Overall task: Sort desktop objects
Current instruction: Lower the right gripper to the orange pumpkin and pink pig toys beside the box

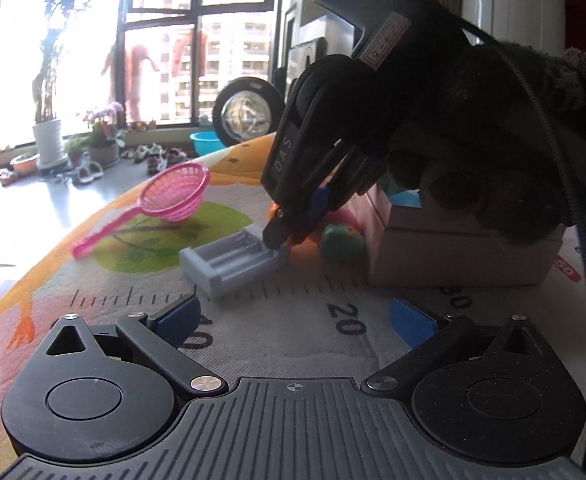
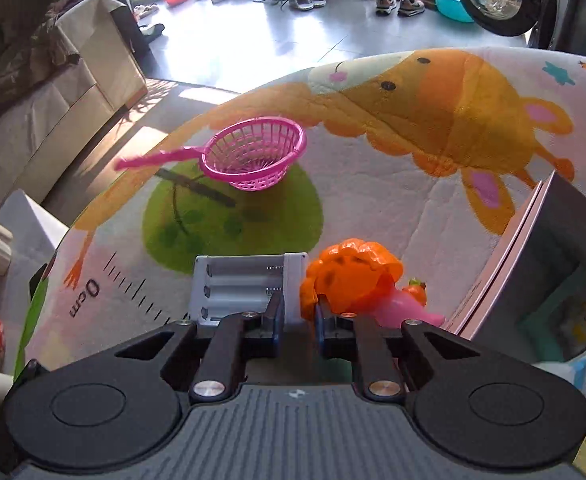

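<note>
A white battery charger [image 1: 233, 261] lies on the cartoon play mat [image 1: 293, 320]; it also shows in the right wrist view [image 2: 249, 286]. My right gripper [image 2: 297, 320] straddles the charger's right end wall, its blue pads [image 2: 278, 318] close on either side; in the left wrist view its fingertips [image 1: 283, 230] press on that end. My left gripper [image 1: 293, 316] is open and empty, just in front of the charger. A pink toy strainer [image 2: 253, 156] stands farther back, also seen in the left wrist view [image 1: 173, 196]. An orange toy [image 2: 349, 280] lies right of the charger.
An open pink box [image 2: 533, 264] with small toys inside stands at the right; it shows in the left wrist view [image 1: 461, 256]. A pink toy [image 2: 405, 312] lies beside the orange one. The mat's edge [image 2: 105, 208] runs at the left, floor beyond.
</note>
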Tool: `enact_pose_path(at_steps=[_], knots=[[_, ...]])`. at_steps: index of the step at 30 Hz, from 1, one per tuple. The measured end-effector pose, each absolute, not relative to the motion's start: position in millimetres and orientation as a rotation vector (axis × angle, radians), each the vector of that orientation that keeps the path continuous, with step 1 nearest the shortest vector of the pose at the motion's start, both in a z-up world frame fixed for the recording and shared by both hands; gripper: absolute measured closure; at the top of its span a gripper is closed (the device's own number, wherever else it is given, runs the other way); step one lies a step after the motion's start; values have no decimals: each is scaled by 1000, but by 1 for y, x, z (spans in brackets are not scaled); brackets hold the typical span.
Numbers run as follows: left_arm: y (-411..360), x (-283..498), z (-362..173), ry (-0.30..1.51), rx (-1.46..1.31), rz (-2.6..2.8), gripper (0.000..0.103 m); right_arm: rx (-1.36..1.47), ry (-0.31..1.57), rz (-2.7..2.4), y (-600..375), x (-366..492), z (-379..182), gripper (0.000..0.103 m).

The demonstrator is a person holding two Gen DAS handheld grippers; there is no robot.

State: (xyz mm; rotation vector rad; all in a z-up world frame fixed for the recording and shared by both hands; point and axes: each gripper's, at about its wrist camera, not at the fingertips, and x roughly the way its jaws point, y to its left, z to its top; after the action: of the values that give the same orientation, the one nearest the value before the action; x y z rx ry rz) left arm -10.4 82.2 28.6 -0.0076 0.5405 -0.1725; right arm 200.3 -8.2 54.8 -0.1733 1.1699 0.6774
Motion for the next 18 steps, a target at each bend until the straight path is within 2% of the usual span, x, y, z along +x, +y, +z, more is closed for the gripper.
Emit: enact_pose_path(at_steps=[2,4,8,9,14,18], knots=[[80,-13,28,544,4,-183,0,-201,1209,733,-7,184,60,88],[80,-15,28,550,9,-169,0,-223,1157,764,-5,171,72,87],[86,-11,26,572,-21,-115,0,-194,1007,714,3,183,98,69],[87,-11,25,575,-29,-107,0,-184,989,701,9,191,99,68],[88,-13,26,566,-47,-84,0,-77,964,647,47,245,80,61],[94,-12,25,575,-86,-73,0,-39,1012,632,73,278,57,61]])
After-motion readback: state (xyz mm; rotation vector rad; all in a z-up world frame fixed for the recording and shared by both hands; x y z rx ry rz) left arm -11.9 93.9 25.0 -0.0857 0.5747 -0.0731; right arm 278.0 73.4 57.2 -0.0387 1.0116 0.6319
